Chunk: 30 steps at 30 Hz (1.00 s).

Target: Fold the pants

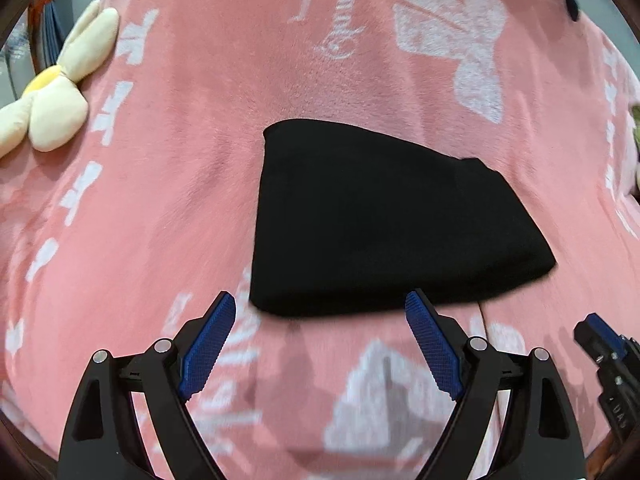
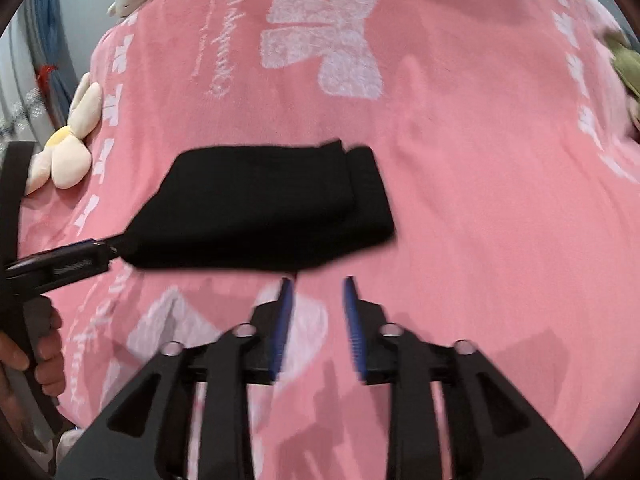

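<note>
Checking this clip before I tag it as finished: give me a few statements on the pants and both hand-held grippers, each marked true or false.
1. The black pants lie folded into a compact bundle on the pink blanket. True.
2. The left hand-held gripper is clamped on the pants. False: its jaws are spread wide, with nothing between them.
3. The right hand-held gripper holds no cloth. True: its jaws stand apart with only blanket showing in the gap.
4. A cream flower-shaped plush sits on top of the pants. False: it rests off at the blanket's edge, apart from them.
5. The pants lie spread out at full length. False: layered edges show in the right wrist view.
</note>
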Each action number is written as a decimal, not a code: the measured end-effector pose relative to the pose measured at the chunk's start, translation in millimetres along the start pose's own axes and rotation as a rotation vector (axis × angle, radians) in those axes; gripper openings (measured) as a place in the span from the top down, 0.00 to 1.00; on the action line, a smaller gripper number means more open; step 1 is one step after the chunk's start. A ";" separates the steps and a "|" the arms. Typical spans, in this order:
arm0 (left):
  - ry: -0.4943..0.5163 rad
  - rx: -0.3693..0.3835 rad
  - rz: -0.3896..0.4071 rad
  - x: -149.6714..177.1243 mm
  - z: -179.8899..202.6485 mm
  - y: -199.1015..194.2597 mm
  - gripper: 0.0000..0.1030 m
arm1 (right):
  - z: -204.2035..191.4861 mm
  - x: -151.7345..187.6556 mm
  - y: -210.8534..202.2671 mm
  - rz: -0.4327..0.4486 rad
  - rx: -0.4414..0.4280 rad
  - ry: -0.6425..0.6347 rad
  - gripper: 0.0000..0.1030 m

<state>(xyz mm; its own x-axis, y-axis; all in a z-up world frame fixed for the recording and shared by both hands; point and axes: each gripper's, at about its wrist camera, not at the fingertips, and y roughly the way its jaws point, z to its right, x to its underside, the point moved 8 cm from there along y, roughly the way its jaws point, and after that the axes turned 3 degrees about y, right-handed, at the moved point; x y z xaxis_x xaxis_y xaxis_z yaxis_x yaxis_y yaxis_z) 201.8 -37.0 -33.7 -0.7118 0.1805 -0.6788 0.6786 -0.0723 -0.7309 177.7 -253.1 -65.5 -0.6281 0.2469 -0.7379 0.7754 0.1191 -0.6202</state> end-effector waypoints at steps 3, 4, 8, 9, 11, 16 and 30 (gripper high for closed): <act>0.034 0.013 0.033 28.2 -0.8 -19.9 0.17 | -5.5 15.0 -23.1 -0.001 -0.031 0.032 0.67; 0.034 0.020 0.048 39.7 -4.2 -25.4 0.16 | -6.7 19.8 -27.2 -0.004 -0.009 0.019 0.67; -0.019 0.024 0.054 73.0 -19.3 -31.6 0.16 | -12.4 47.2 -33.8 -0.037 -0.012 0.058 0.65; -0.035 0.017 0.055 80.6 -23.4 -32.3 0.16 | -13.8 54.4 -33.2 -0.051 -0.010 0.065 0.64; -0.071 0.027 0.018 89.6 -28.5 -32.2 0.16 | -23.9 58.0 -42.4 -0.017 0.019 0.015 0.64; -0.118 0.027 0.059 95.5 -32.9 -44.0 0.16 | -33.6 63.4 -42.8 -0.023 0.033 -0.036 0.62; -0.027 -0.050 0.076 103.6 -13.9 -55.2 0.16 | -24.9 62.8 -43.9 -0.032 0.034 -0.024 0.60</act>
<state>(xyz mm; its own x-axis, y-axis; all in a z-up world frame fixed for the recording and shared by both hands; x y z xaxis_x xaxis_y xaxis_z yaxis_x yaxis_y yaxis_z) 93.2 -0.6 -62.7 -0.6624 0.1501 -0.7340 0.7383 -0.0358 -0.6736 105.9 -218.9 -78.1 -0.6544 0.2206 -0.7233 0.7524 0.0940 -0.6520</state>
